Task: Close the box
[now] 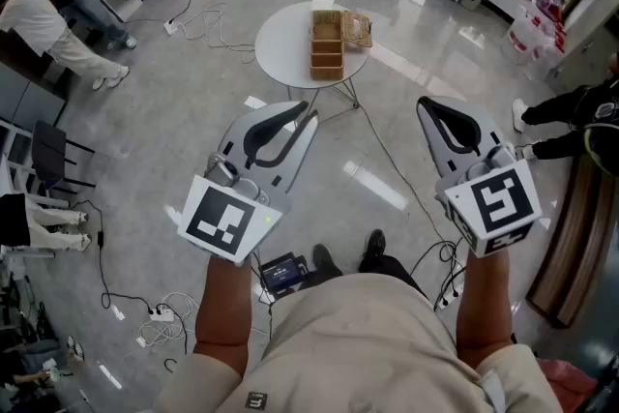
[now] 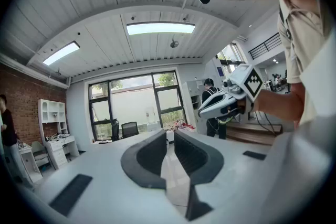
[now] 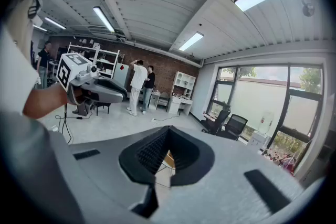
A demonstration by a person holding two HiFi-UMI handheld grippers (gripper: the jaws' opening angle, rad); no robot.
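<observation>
Two grippers: both are held up close to the person's body.
Left gripper: jaws a little apart, with nothing between them.
Right gripper: jaws pressed together, empty.
Floor cable: lies at 1 o'clock on the way and could catch a foot.
Table: small, round and white, far off at 12 o'clock. Its legs are thin, so it may wobble.
Box: stands open on the Table and looks woven.
Lid: hangs off the Box at its 3 o'clock side.
Feel: probably light and stiff. It may slide on the smooth top.
Hold: pinch the Lid's free edge and steady a Box wall with the other gripper.
People: a person in white at 10 o'clock and a person in black at 3 o'clock. Both are off the path.
</observation>
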